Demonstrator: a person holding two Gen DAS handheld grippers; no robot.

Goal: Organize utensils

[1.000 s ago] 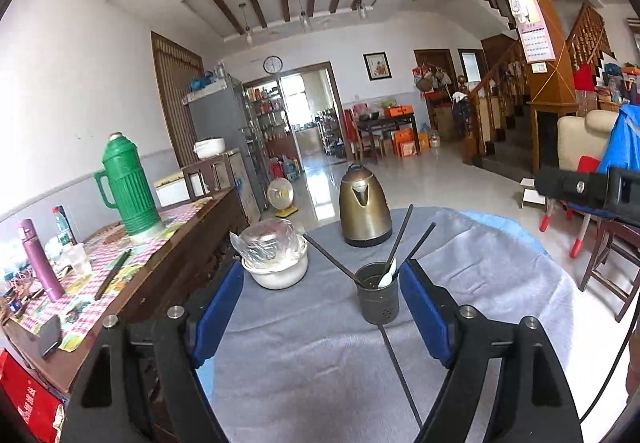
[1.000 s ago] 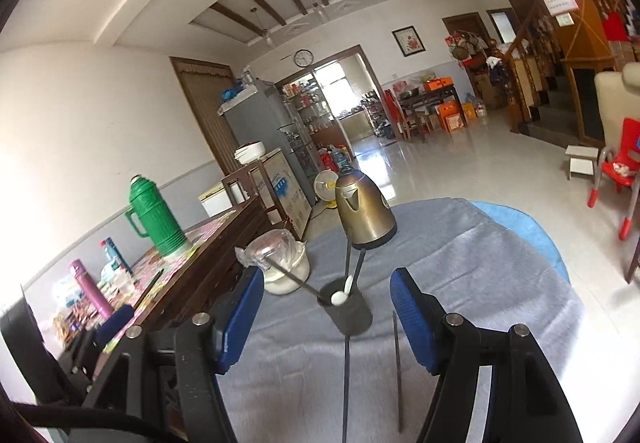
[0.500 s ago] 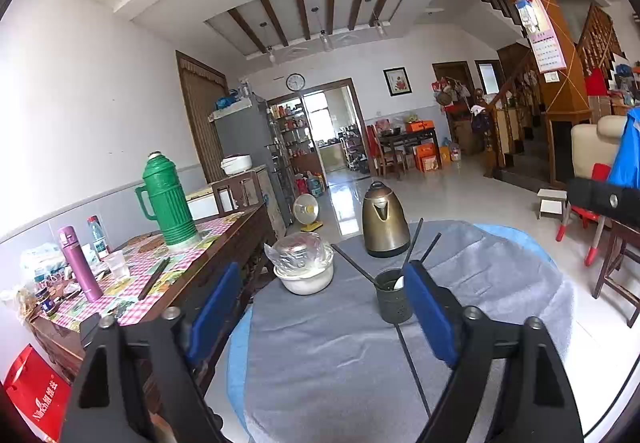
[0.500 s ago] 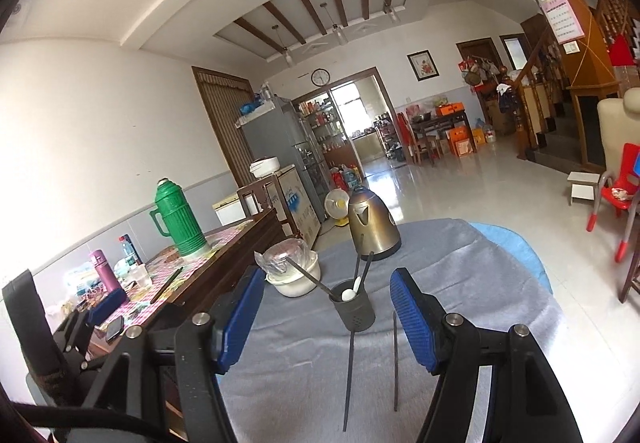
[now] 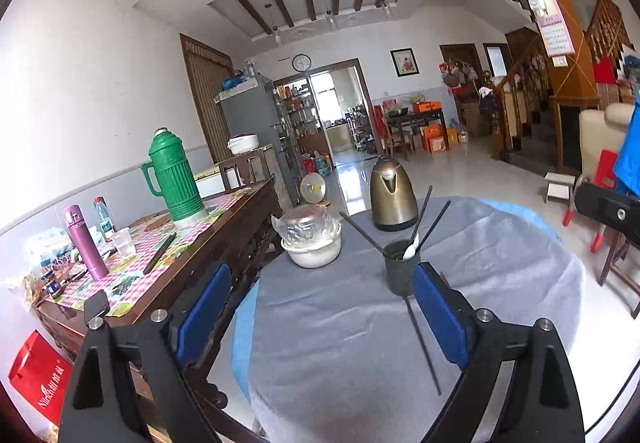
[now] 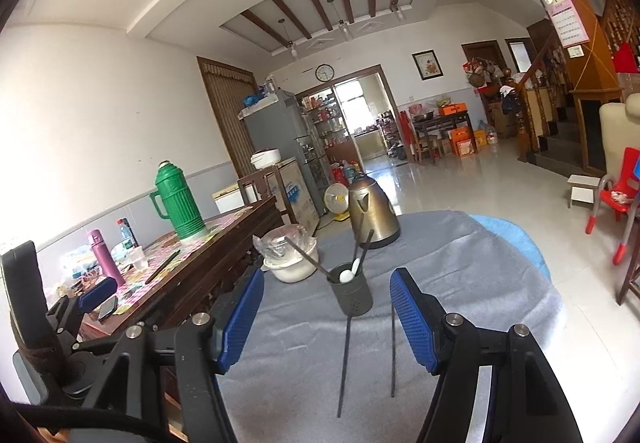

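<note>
A dark utensil cup [image 5: 400, 267] stands on the round table with the grey cloth [image 5: 500, 267]. It holds three black chopsticks and a white spoon [image 5: 411, 250]. The cup also shows in the right wrist view [image 6: 352, 293]. One loose black chopstick [image 5: 424, 347] lies on the cloth in front of the cup in the left wrist view. Two loose chopsticks [image 6: 345, 363] [image 6: 393, 351] show in the right wrist view. My left gripper [image 5: 320, 307] is open and empty, back from the cup. My right gripper [image 6: 326, 317] is open and empty above the near cloth.
A bronze kettle [image 5: 392, 195] stands behind the cup. A white bowl covered with plastic film [image 5: 312, 243] sits to its left. A wooden side table [image 5: 200, 243] at the left carries a green thermos [image 5: 174, 179], a purple bottle and small items. Chairs stand at the right.
Both grippers have pulled back and away from the cup, so the table and cup look smaller and farther. Both stay open and empty.
</note>
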